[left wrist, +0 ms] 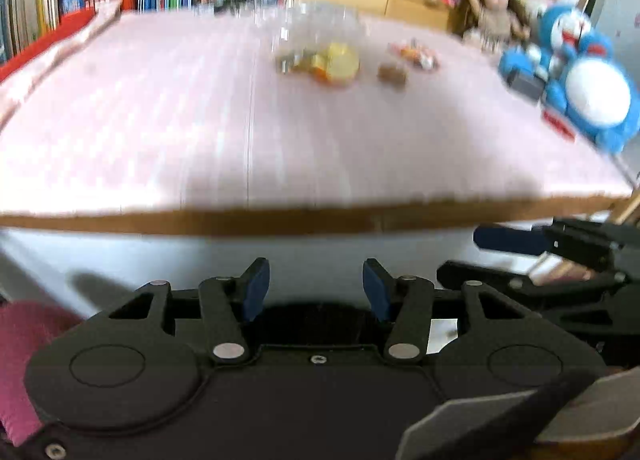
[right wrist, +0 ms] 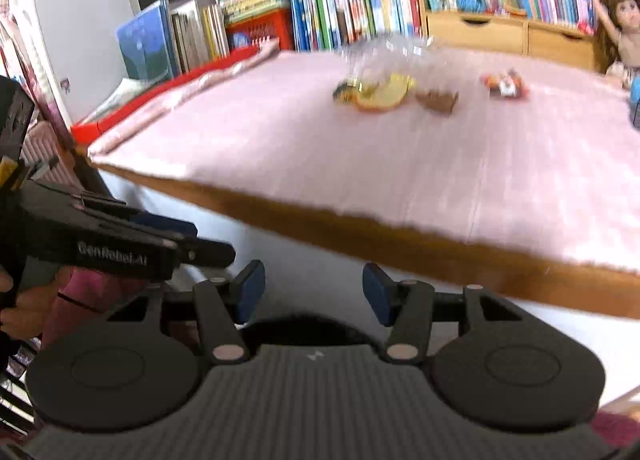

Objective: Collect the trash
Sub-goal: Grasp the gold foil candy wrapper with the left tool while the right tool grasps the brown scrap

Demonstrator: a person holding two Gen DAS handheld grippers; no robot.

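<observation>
While blurred, only "GenRobot.AI" legible, on left gripper (right wrist: pixel 200 244) body.
Left gripper and right gripper (right wrist: pixel 314 294): fingers apart, nothing gripped; wrappers (right wrist: pixel 378 94) on pink table (right wrist: pixel 280 164).

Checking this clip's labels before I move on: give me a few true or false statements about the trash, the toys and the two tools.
1. Both tools hold nothing. True: the left tool and the right tool stand open, short of the table.
2. The brown wrapper lies inside the clear container. False: it lies on the pink cloth beside it.
3. A blue and white plush toy sits at the table's right edge. True.
4. The doll lies flat mid-table. False: it sits upright at the far edge.
</observation>
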